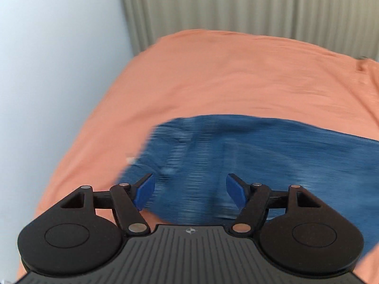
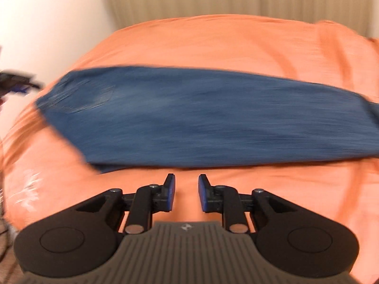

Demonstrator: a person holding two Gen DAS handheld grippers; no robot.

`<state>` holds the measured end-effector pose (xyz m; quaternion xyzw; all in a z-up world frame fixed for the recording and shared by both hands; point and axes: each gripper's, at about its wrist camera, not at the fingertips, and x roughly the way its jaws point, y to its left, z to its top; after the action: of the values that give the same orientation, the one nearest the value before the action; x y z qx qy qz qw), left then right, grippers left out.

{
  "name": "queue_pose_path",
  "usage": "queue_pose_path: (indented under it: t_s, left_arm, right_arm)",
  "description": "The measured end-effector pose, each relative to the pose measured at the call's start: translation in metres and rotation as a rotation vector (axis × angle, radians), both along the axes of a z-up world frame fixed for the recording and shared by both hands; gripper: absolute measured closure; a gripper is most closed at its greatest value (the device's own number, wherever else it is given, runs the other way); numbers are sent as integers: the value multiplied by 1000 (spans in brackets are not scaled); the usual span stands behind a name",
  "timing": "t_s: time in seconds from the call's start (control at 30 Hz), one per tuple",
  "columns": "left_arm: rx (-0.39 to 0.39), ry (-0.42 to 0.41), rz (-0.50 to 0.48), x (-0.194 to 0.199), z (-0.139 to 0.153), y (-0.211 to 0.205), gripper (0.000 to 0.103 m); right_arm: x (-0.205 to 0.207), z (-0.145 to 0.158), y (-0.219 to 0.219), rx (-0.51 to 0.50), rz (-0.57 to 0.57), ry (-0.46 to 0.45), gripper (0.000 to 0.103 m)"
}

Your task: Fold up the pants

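Observation:
Blue denim pants lie flat as one long band across an orange bedsheet, waist end to the left with a back pocket showing. In the left wrist view the pants fill the lower right. My left gripper hovers over the waist end with its blue pads wide apart and nothing pinched between them. My right gripper stands over bare sheet just short of the pants' near edge, its pads a small gap apart and holding nothing. Both views are motion-blurred.
The bed's orange sheet runs up to a ribbed headboard or curtain at the back, with a pale wall on the left. The left gripper's dark body shows at the left edge of the right wrist view.

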<state>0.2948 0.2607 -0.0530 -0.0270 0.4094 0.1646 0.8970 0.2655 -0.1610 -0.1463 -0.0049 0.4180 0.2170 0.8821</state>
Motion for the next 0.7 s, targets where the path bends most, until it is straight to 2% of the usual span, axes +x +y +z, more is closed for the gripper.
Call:
queue_pose_path:
  t_s: [0.13,0.23,0.33,0.4,0.47,0.6,0.7]
  left_arm:
    - [-65,4,-114,23,0,-55,26]
    - [-90,34,-232,39,-13,-95,28]
    - [-64,73,-256,58,-30,-124,28]
    - [-69,98,-262,71,-41,-136,28]
    - [-69,131,-262,82,-52,-145,28]
    - [-7,205,-300,92,-71,-166,28]
    - [19,250,-302,96,-82,-174,28]
  right_arm:
    - [32,12,-90,-53,-195,-25,84]
    - [57,15,-153,-86,-308,-65,84]
    - [80,14,-200,-144,-371,-140,84]
    - [100,7,-230,-152,-405,-122,84]
    - [120,-9,-246,-175,-409,-98,85]
    - [159,-41,-260,-212,-402,-36,87]
    - [182,-49,-263,-189,-381,-49,89]
